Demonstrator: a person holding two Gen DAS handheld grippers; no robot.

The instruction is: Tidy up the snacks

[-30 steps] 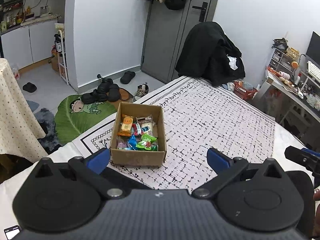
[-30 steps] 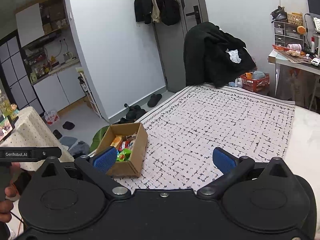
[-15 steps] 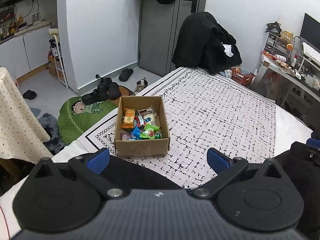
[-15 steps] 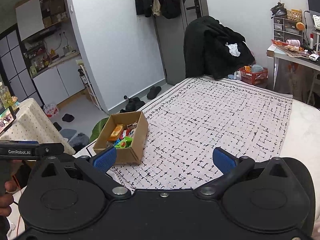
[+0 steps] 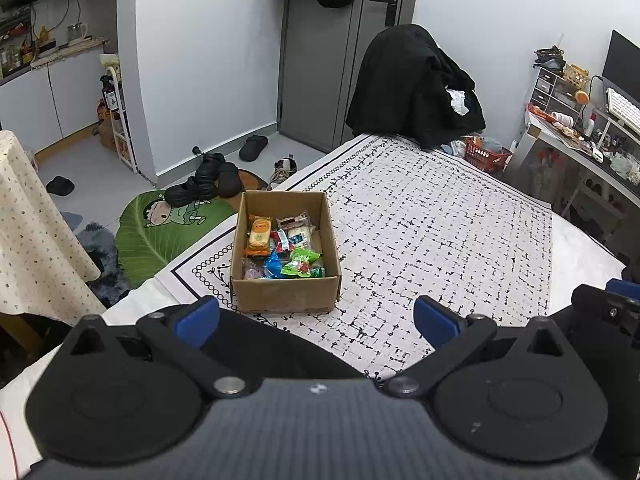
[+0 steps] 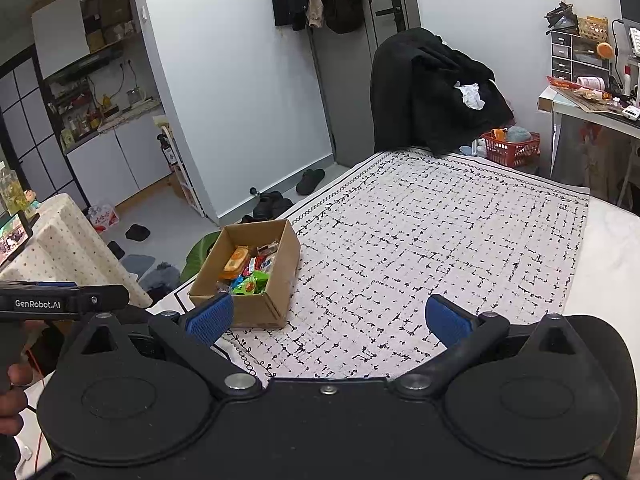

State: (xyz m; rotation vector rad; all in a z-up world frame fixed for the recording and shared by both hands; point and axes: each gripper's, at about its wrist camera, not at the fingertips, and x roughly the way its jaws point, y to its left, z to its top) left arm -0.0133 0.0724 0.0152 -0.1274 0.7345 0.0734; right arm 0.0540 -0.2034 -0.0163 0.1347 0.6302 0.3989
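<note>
A brown cardboard box (image 5: 285, 295) (image 6: 276, 268) stands near the left edge of the table on a white cloth with black marks (image 5: 432, 240) (image 6: 440, 240). Several wrapped snacks (image 5: 280, 248) (image 6: 246, 268) in orange, red, blue and green fill it. My left gripper (image 5: 316, 322) hangs open just short of the box's near wall, nothing between its blue pads. My right gripper (image 6: 328, 320) is open too, to the right of the box and above the cloth, holding nothing. The left gripper's body (image 6: 60, 300) shows at the left of the right wrist view, held by a hand (image 6: 12, 396).
A chair draped with black clothes (image 5: 416, 84) stands at the table's far end. A cluttered desk (image 5: 580, 132) lies to the right, with a red basket (image 5: 484, 156) below it. Shoes (image 5: 208, 180) and a green leaf mat (image 5: 160, 228) are on the floor left of the table.
Both grippers have risen and drawn back a little, so the box sits farther ahead and lower in both views. Both stay open and empty. The box has not moved.
</note>
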